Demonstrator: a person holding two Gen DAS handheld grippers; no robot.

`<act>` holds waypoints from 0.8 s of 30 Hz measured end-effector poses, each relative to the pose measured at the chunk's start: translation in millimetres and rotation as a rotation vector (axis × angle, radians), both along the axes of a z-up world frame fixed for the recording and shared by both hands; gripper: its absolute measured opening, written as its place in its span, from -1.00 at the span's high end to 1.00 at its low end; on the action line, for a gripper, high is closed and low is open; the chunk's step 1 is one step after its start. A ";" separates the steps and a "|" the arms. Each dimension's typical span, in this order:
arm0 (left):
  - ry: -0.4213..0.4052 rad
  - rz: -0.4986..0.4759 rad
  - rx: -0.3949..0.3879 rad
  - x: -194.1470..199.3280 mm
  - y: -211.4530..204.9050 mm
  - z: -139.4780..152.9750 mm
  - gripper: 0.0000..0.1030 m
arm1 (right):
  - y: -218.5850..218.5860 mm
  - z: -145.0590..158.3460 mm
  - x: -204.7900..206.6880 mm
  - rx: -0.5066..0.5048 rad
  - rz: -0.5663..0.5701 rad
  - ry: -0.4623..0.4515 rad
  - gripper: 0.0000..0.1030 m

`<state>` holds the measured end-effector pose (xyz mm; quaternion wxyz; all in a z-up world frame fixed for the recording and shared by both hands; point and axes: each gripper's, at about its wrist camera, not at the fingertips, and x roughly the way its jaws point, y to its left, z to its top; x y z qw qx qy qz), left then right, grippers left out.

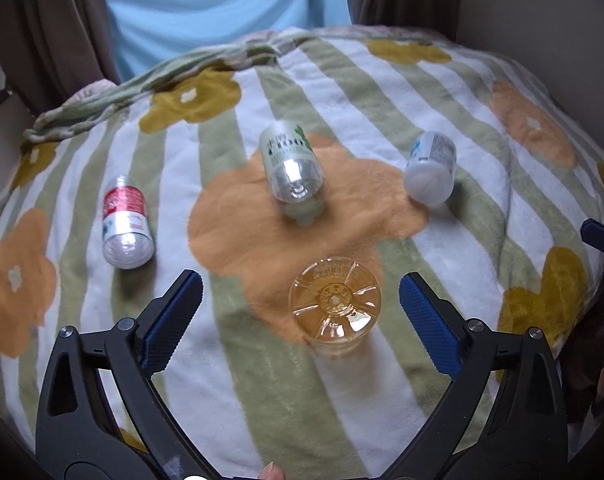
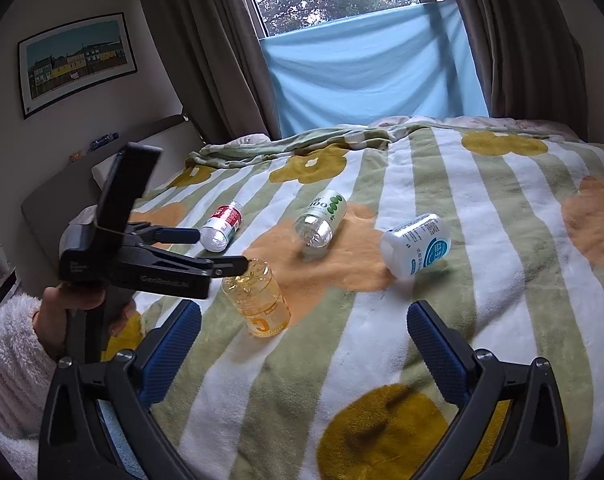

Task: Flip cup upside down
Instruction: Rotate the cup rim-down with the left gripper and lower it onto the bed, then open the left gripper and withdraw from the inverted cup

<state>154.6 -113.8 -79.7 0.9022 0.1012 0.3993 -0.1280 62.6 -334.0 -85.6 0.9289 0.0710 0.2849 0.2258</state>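
A clear amber plastic cup point(image 1: 336, 307) stands bottom-up on the flowered blanket; in the right wrist view point(image 2: 257, 300) its printed label reads inverted. My left gripper point(image 1: 301, 306) is open, its blue pads on either side of the cup without touching it. In the right wrist view the left gripper point(image 2: 221, 252) hovers just above and left of the cup. My right gripper point(image 2: 304, 334) is open and empty, low over the blanket, nearer than the cup.
Three bottles stand upside down on the blanket point(image 1: 382, 380): a red-labelled one point(image 1: 126, 224) at left, a clear green-print one point(image 1: 295, 174) in the middle, a white one point(image 1: 430, 169) at right. Beyond the bed are curtains point(image 2: 221, 40) and a blue sheet point(image 2: 366, 76).
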 end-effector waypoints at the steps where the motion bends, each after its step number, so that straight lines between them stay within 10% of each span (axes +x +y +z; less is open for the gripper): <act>1: -0.043 0.004 -0.018 -8.2 6.8 11.5 -0.91 | 3.2 5.0 -1.3 -0.010 -0.008 -0.012 -1.00; 11: -0.375 0.107 -0.165 -83.8 71.5 96.7 -0.91 | 57.7 71.3 -21.0 -0.167 -0.205 -0.222 -1.00; 24: -0.607 0.216 -0.137 -145.5 109.3 97.8 -0.91 | 105.4 92.7 -41.8 -0.257 -0.397 -0.343 -0.99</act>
